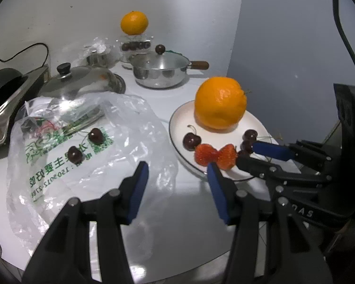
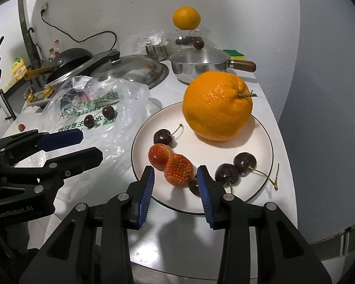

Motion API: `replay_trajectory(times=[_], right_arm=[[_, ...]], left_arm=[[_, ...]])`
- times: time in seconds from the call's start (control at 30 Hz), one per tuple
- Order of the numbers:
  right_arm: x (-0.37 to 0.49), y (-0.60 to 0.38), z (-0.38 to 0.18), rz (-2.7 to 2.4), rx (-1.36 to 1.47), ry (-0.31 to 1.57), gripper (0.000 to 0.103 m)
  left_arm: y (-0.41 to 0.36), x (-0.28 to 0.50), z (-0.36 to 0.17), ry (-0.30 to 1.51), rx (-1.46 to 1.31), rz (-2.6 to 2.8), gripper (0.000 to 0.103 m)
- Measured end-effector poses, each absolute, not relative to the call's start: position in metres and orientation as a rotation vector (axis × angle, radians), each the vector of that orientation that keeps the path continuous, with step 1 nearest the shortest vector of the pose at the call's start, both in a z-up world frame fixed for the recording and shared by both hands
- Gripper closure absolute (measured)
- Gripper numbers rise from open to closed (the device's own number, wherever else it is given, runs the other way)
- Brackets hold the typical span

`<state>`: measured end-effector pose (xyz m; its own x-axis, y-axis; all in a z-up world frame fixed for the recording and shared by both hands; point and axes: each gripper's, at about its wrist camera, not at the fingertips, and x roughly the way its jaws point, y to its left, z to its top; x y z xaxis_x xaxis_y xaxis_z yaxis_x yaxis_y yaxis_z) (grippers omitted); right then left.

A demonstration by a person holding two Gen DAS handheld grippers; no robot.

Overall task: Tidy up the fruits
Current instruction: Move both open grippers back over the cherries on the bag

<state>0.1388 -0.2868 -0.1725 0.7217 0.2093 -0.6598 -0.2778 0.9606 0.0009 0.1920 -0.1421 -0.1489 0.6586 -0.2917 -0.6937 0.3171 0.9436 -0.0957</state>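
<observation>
A white plate (image 2: 260, 127) holds a large orange (image 2: 216, 105), two strawberries (image 2: 170, 163) and several dark cherries (image 2: 245, 163). My right gripper (image 2: 176, 181) is open and empty, hovering at the plate's near rim with the front strawberry between its fingers. In the left wrist view the plate (image 1: 177, 120), orange (image 1: 220, 105) and strawberries (image 1: 214, 155) show at right, with my right gripper (image 1: 248, 155) over them. My left gripper (image 1: 177, 172) is open and empty above the table beside a clear plastic bag (image 1: 82, 142) carrying two cherries (image 1: 85, 145).
A lidded steel pan (image 2: 201, 65) with a wooden handle stands behind the plate. A glass jar of cherries topped by a second orange (image 2: 186, 17) is at the back wall. A large pot lid (image 2: 135, 69) and a stove with a black pan (image 2: 68, 59) lie at left.
</observation>
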Motion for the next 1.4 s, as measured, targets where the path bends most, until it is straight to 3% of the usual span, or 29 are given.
replay_trajectory(times=[1.0,1.13,1.4], right_arm=[[0.150,-0.234,-0.161,0.315,-0.159,0.692,0.063],[0.156,-0.225,-0.159,0.325,-0.165,0.688,0.063],[0.170,-0.204,-0.159,0.354,-0.179,0.689,0.063]], left_arm=[[-0.086,0.196,-0.141,0.751,-0.021,-0.271,0.049],[-0.077,0.198,-0.142,0.748,-0.039,-0.260,0.035],[-0.056,0.207,-0.144,0.752,-0.058,-0.220,0.034]])
